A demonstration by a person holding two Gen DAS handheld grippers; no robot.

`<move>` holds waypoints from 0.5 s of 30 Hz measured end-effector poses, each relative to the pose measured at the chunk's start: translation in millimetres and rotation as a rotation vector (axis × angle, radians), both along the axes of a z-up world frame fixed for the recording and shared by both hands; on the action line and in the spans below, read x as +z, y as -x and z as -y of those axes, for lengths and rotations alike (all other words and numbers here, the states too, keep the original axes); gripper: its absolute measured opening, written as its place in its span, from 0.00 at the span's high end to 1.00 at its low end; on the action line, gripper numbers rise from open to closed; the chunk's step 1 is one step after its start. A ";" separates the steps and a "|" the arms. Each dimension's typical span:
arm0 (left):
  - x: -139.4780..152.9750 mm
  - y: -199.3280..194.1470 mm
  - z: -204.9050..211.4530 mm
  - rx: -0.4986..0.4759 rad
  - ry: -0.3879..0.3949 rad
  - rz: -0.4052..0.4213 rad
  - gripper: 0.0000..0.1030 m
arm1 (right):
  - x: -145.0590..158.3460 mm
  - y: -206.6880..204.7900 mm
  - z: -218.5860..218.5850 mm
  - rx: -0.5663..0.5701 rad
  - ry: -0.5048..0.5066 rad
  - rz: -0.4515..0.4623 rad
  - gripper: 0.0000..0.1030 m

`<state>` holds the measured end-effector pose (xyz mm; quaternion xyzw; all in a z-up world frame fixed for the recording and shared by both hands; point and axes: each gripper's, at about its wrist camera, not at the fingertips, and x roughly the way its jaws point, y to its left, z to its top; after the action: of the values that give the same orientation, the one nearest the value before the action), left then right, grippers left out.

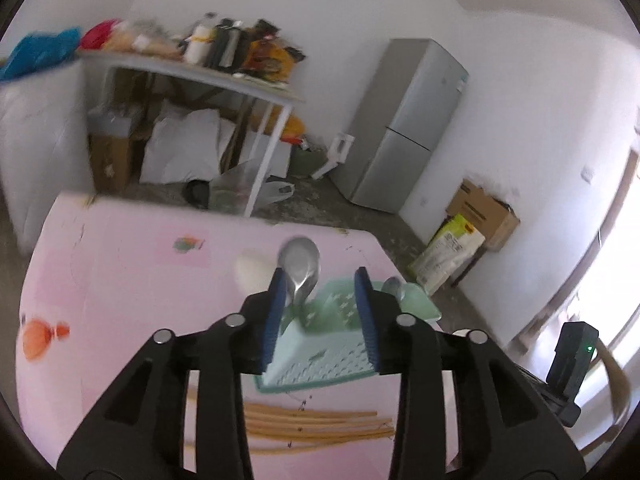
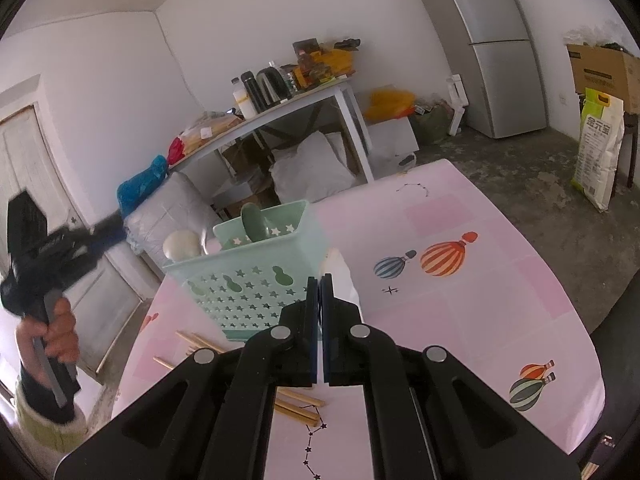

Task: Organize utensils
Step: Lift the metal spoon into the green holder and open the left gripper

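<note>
- Chopsticks (image 1: 320, 426) lie loose on the pink counter (image 1: 120, 280), nearest the left camera at 6 o'clock, partly hidden under the left gripper's black frame.
- Left gripper (image 1: 322, 280) stands with its blue pads (image 1: 276, 312) apart; nothing is pressed between them, though the basket shows through the gap.
- Just past the fingertips, at 12 o'clock from them, stands the mint-green basket (image 1: 320, 356) with star-shaped holes, set on the counter.
- A metal spoon (image 1: 300, 264) rises from the basket by the left pad, bowl upward; whether pad and spoon touch cannot be told through the blur.
- A pale round utensil head (image 1: 252, 270) shows at 9 o'clock from the spoon.
- In the right wrist view the right gripper (image 2: 319, 280) has its pads pressed together, empty, hovering over the counter.
- The basket (image 2: 248, 284) sits at 10 o'clock from its tips, holding a green utensil (image 2: 253, 220) and a white rounded one (image 2: 182, 246).
- More chopsticks (image 2: 296, 404) lie at 7 o'clock, under that gripper's frame.
- A hand (image 2: 52, 336) at the left edge grips the handle of the other gripper, blurred.
- Farther off stand a cluttered white table (image 2: 280, 108) and, at 1 o'clock, a grey fridge (image 2: 496, 52).
</note>
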<state>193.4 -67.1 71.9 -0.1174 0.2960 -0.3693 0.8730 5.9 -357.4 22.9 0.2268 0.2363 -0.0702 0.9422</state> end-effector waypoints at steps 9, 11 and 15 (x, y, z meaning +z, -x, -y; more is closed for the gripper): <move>-95.0 38.6 -11.3 0.053 -0.170 -0.154 0.52 | 21.8 9.6 3.3 -0.022 0.022 0.049 0.98; -117.8 47.6 -7.9 0.057 -0.239 -0.180 0.50 | 32.4 12.8 4.6 -0.019 0.018 0.076 0.98; -141.5 62.6 -3.5 0.060 -0.312 -0.195 0.44 | 63.0 16.9 4.1 -0.001 0.030 0.157 0.98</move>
<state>130.8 -63.6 -69.6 -0.0246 0.4292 -0.2794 0.8586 -11.0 -361.6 85.9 0.2176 0.1605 -0.0559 0.9611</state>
